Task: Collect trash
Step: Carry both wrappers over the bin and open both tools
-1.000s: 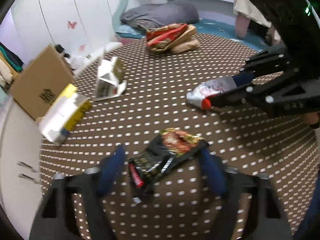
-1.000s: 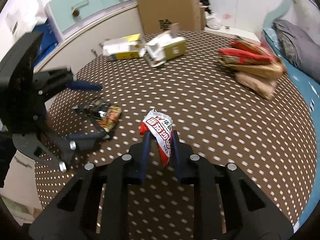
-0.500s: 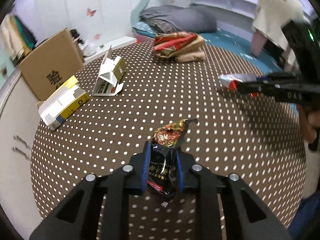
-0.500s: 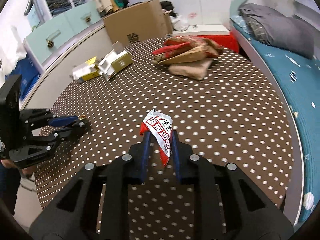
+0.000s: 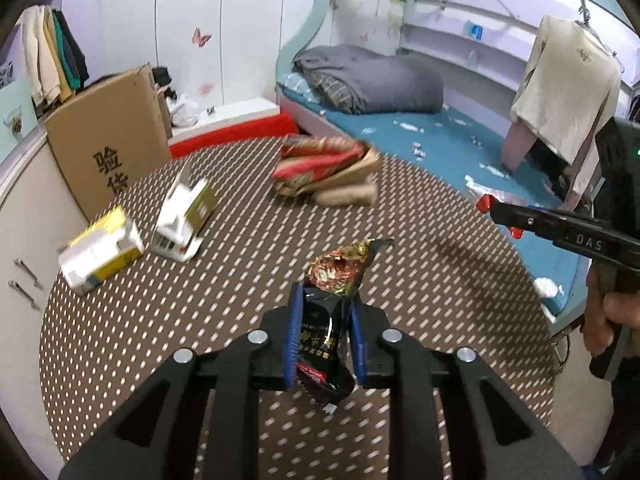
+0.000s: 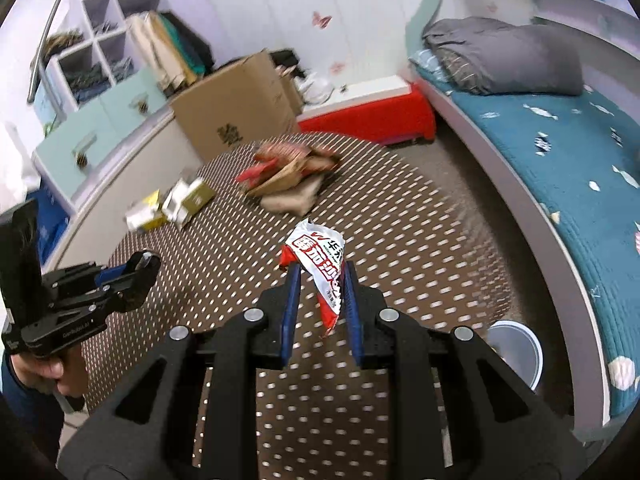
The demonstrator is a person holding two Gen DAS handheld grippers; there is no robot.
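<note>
Left wrist view, foreground: the left gripper [image 5: 325, 312], black with blue finger pads, is clenched on a crumpled black snack wrapper with a red-and-gold printed top [image 5: 332, 300], held clear above the brown white-dotted tablecloth [image 5: 224, 300]. Right wrist view, foreground: the right gripper [image 6: 319, 286] is clamped on a white-and-red printed snack wrapper [image 6: 320, 256], likewise lifted off the cloth. Beside the table on the right, low down, a pale round bin [image 6: 516, 346] stands on the floor.

Middle ground: each tool shows in the other's view, the right gripper at the right edge with its wrapper at the tip, the left gripper at the lower left. On the cloth lie a yellow-and-white carton [image 5: 100, 250] and, just beside it, an opened white-and-olive carton [image 5: 186, 216]. Farther across the table rests a pile of red and tan flattened packets [image 5: 328, 170].

Background: a brown cardboard box with black characters [image 5: 108, 148] stands at the table's far edge, against pale cabinets. A bed with a blue sheet [image 6: 560, 152] carries a folded grey quilt [image 5: 368, 80]. A cream shirt [image 5: 568, 84] hangs at the right.
</note>
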